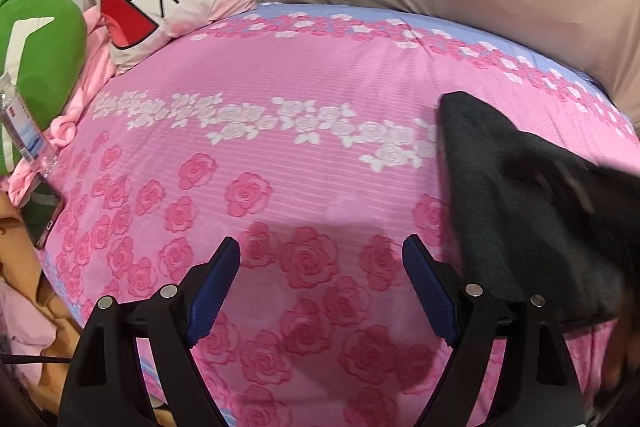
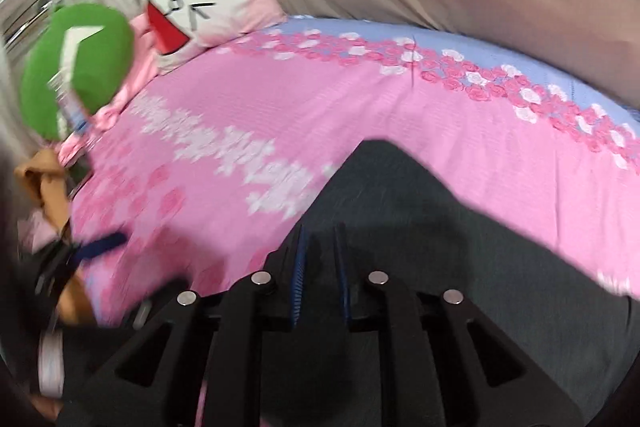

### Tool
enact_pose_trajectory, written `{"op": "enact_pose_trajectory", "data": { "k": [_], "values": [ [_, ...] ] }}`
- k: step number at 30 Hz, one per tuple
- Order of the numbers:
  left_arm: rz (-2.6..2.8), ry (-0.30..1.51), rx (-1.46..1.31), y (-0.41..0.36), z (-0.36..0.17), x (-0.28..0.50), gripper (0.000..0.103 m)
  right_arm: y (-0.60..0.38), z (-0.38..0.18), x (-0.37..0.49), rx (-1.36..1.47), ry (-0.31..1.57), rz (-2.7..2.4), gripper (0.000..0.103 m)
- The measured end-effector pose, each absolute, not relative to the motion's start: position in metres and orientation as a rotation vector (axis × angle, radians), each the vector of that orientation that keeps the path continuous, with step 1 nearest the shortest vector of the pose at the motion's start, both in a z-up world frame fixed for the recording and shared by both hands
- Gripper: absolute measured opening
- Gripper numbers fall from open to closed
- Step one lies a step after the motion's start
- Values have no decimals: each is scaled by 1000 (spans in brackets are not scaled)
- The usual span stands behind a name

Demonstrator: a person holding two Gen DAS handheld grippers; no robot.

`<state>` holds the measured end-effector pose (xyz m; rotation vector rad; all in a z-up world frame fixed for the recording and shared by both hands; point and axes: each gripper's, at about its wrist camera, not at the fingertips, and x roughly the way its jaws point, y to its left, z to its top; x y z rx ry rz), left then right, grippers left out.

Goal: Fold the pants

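Left hand-held gripper point(image 1: 321, 255) hangs wide open, nothing between its blue pads, over the pink rose bedspread point(image 1: 280, 163); right hand-held gripper point(image 2: 320, 239) is nearly closed, pinching the dark pants point(image 2: 460, 247) draped across the bed's right side

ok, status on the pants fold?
Left gripper open, empty, over the bedspread. Right gripper shut on the dark pants. Nothing in the way; bottle, phone at bed edge.
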<state>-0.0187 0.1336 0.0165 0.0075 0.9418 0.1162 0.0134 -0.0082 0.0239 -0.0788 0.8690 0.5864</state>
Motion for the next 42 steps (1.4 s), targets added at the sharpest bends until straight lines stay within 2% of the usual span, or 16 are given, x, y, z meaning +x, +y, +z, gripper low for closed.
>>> {"op": "enact_pose_trajectory", "data": {
  "k": [3, 9, 11, 13, 15, 19, 24, 26, 28, 32, 37, 41, 42],
  "values": [
    [129, 956, 7, 136, 12, -13, 81, -2, -4, -1, -147, 915, 587, 14],
    [133, 944, 42, 124, 17, -16, 82, -31, 35, -38, -90, 822, 596, 18],
    [128, 941, 43, 118, 19, -17, 81, -35, 16, -38, -109, 868, 577, 24],
    [115, 936, 45, 110, 21, -18, 81, -47, 7, -41, -68, 870, 580, 24],
    [107, 926, 68, 98, 25, -19, 81, -61, 20, -46, -35, 857, 565, 25],
    [67, 899, 96, 73, 36, -25, 81, -122, 48, -68, -27, 729, 384, 25],
    [8, 887, 123, 34, 32, -29, 84, -207, 6, -71, 40, 819, 139, 24],
    [-6, 914, 138, 22, 22, -27, 84, -231, 1, -80, 147, 803, 186, 24],
    [-15, 945, 159, 10, 11, -25, 84, -248, 14, -93, 203, 753, 184, 25],
    [-3, 923, 186, -3, 7, -30, 84, -272, 17, -99, 192, 741, 127, 38],
    [3, 922, 170, -6, 6, -30, 84, -270, -8, -82, 248, 797, 193, 39],
    [0, 926, 169, -8, 9, -29, 84, -258, 5, -86, 181, 759, 204, 16],
    [-12, 921, 161, -8, 12, -31, 84, -262, 19, -93, 195, 725, 213, 15]
  ]
}}
